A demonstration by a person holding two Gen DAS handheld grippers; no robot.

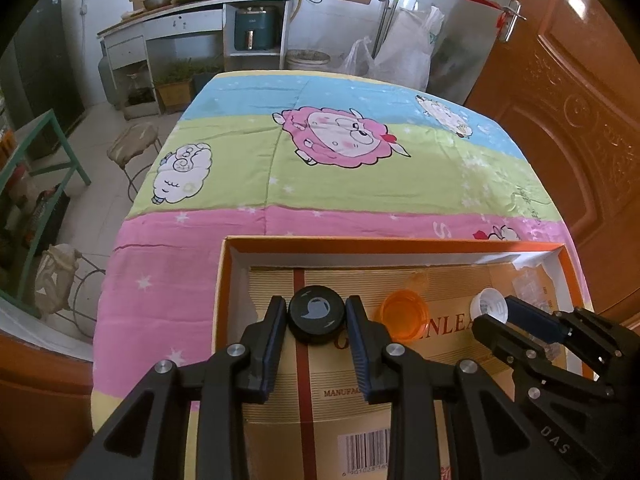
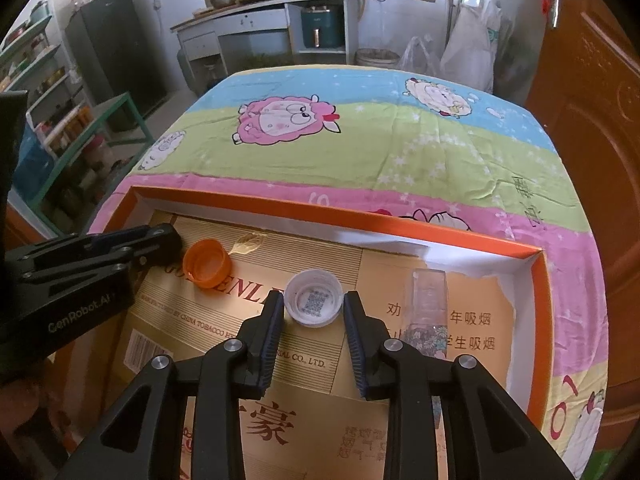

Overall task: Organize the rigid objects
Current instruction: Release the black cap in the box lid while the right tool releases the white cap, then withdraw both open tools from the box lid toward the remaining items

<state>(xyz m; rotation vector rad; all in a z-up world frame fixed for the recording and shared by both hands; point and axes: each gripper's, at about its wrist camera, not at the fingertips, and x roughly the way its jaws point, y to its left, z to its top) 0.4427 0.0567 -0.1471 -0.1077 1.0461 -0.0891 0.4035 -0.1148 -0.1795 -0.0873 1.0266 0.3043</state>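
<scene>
A shallow orange-rimmed cardboard box (image 1: 400, 243) lies on the cartoon bedsheet; it also shows in the right wrist view (image 2: 400, 222). My left gripper (image 1: 317, 318) is shut on a black round lid (image 1: 317, 314) inside the box. My right gripper (image 2: 314, 304) is shut on a white cap (image 2: 314, 298), open side up; it also shows in the left wrist view (image 1: 491, 306). An orange cap (image 1: 404, 318) lies between them, also in the right wrist view (image 2: 207, 263). A clear plastic bottle (image 2: 429, 312) lies at the box's right.
The box sits at the near edge of a table covered by a sheep-print sheet (image 1: 320, 184). A wooden door (image 1: 560, 100) stands to the right. Stools (image 1: 134, 148) and a green-framed shelf (image 1: 44, 152) stand to the left. A kitchen counter (image 1: 208, 4) is at the back.
</scene>
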